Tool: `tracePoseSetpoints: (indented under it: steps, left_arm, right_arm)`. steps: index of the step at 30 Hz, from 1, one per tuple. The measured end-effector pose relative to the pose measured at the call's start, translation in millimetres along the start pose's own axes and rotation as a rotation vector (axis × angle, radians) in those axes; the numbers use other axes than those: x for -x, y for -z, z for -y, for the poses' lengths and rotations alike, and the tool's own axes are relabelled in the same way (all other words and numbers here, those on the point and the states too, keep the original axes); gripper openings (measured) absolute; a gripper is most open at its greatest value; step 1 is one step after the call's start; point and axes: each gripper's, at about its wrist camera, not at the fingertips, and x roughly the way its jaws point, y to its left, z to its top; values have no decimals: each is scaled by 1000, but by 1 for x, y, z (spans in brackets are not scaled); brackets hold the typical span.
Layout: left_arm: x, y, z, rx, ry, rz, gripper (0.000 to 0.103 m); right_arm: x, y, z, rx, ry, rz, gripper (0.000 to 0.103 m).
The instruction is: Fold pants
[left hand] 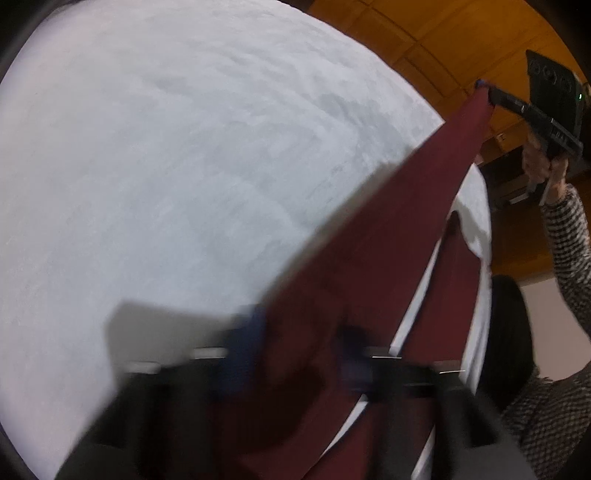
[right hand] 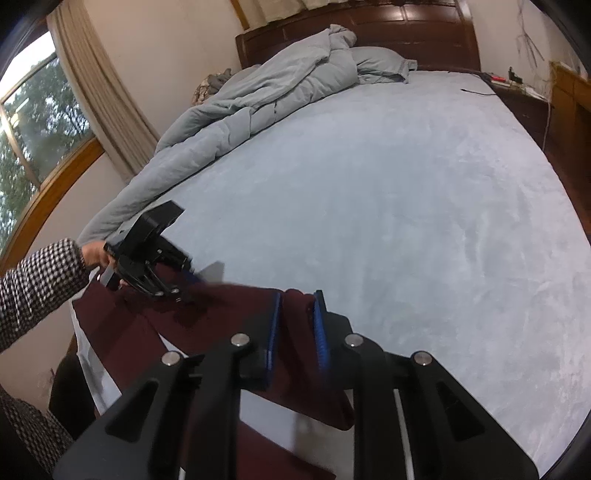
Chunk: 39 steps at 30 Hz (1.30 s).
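Observation:
Dark maroon pants (right hand: 229, 299) hang stretched between both grippers over the near edge of the bed. In the right wrist view my right gripper (right hand: 297, 321) is shut on a fold of the waist end, its blue pads (right hand: 275, 321) pressing the cloth. To the left, the left gripper (right hand: 192, 282) clamps the other end, held by a hand in a checked sleeve (right hand: 40, 280). In the blurred left wrist view my left gripper (left hand: 299, 350) is shut on the pants (left hand: 369, 240). The cloth rises taut to the right gripper (left hand: 487, 92) at the upper right. A pant leg hangs down below.
The bed's pale blue sheet (right hand: 388, 192) spreads wide ahead. A crumpled grey-blue duvet (right hand: 258, 96) and a pillow (right hand: 376, 59) lie by the dark wooden headboard (right hand: 406, 26). A window (right hand: 33, 122) and curtain (right hand: 99, 88) stand at the left, a nightstand (right hand: 517, 88) at the right.

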Motion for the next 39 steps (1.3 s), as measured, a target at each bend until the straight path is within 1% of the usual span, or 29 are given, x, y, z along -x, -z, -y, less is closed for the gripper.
tracePoseSetpoints:
  steps: [2,4,5,6,7,8,11,12,14,16,17,18,19,21,22,23,25,26,28,29,30,31,32,33,34,35,37,38,39]
  left_arm:
    - [9,6,4,-1,-34,38,14]
    - [29,15,17,14,-93,122,13]
    - [42,23,30,17,-138,174,13]
    - [50,29,42,11,-177,206,13]
    - [57,37,56,0,-212,230,13]
    - [62,49,81,-29,-269,248,13]
    - [58,78,129,-69,-375,246,13]
    - [50,91,148,-73,-398,229,13]
    - [32,114,174,-86,-424,209,13]
    - [15,128,187,-79,-429,201,13]
    - [3,138,192,-68,-421,184,13]
    - [-3,146,192,-53,-417,174,13]
    - [-8,153,193,-33,-416,176,13]
    - [-18,165,197,-2,-422,192,14]
    - [-23,170,200,1,-426,199,14]
    - [-27,175,202,-7,-432,204,15]
    - [-38,180,202,-3,-450,190,16]
    - [-45,183,199,6,-457,178,16]
    - [-58,185,197,15,-490,181,17]
    - [-60,184,197,21,-502,189,17]
    - [-59,183,196,34,-502,197,17]
    - [-57,182,194,61,-494,208,17]
    - [-55,182,192,77,-487,214,18]
    - [-55,181,192,85,-484,218,18]
    - [-54,181,191,88,-484,220,18]
    - [-54,180,192,86,-488,220,18]
    - [-57,183,193,82,-493,220,18]
    - [-57,182,193,88,-493,223,19]
    - [-56,183,192,93,-490,225,19]
  right_arm:
    - [4,3,2,-24,-4,15,15]
    - [10,11,1,-34,14,35,15]
    - [12,13,1,-41,16,41,15]
    - [17,21,3,-55,18,53,15]
    - [19,23,2,-59,18,58,15]
    - [24,33,2,-66,22,60,15]
    - [33,68,-9,-52,47,43,15]
    - [33,79,-15,-42,59,28,15]
    - [32,110,-27,-2,110,-32,15]
    - [31,128,-32,9,126,-67,15]
    - [29,145,-36,7,136,-107,15]
    - [28,154,-38,4,138,-126,15]
    - [27,171,-42,-3,146,-158,16]
    - [25,188,-47,-13,157,-193,16]
    - [22,197,-50,-16,175,-230,16]
    - [20,200,-50,-17,188,-246,16]
    - [9,212,-50,-56,208,-309,18]
    - [6,218,-49,-70,208,-325,20]
    - [2,220,-48,-104,212,-342,28]
    - [0,222,-47,-131,223,-360,38]
    - [1,222,-46,-141,245,-367,45]
    - [3,223,-46,-151,259,-362,49]
    - [12,224,-48,-189,254,-345,61]
    - [18,224,-49,-210,250,-327,70]
    - [23,223,-50,-223,242,-310,72]
    - [34,224,-50,-268,203,-267,73]
    - [43,227,-44,-348,149,-227,73]
    - [46,229,-35,-425,96,-207,73]
    - [45,228,-30,-454,74,-198,71]
